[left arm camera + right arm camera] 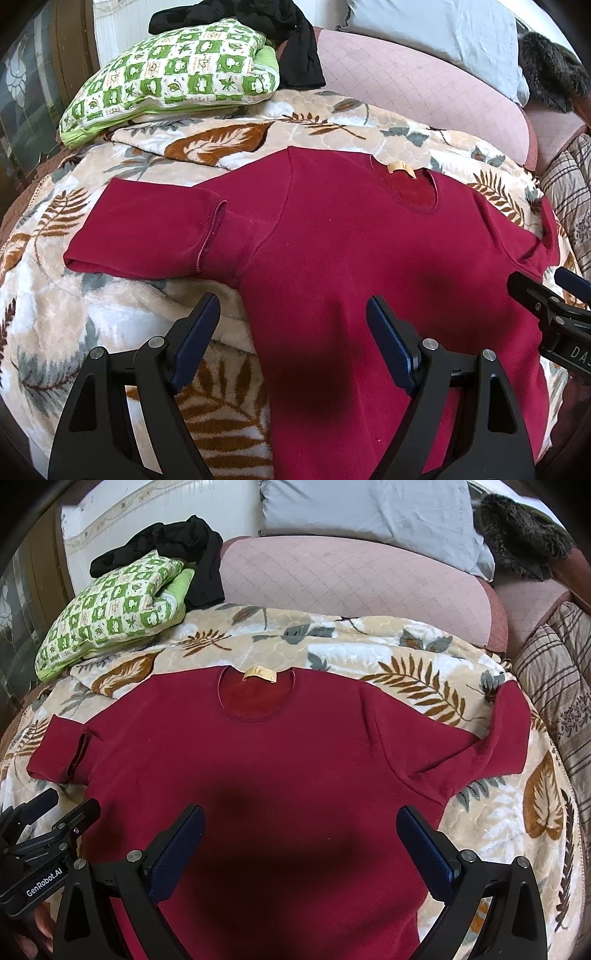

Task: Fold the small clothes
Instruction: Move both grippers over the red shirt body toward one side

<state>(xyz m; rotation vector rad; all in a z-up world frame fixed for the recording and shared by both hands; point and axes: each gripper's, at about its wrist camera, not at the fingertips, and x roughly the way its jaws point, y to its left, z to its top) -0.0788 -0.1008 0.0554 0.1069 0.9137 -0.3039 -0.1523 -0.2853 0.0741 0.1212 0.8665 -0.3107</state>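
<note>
The red shirt (258,768) lies flat on the bed's blanket (369,657), collar at 12 o'clock, long axis running 6 to 12. Left tool (291,332) straddles its 9 o'clock edge, right tool (301,834) hangs over the body; both gape wide, holding nothing. Left sits nearer the folded-back sleeve (147,229).

Both grippers are matte black frames with triangular cut-outs and round silver screws at the joints. The left gripper (291,317) carries dark blue ribbed pads (388,343); so does the right gripper (301,827). White lettering (44,881) marks the left gripper's side.
</note>
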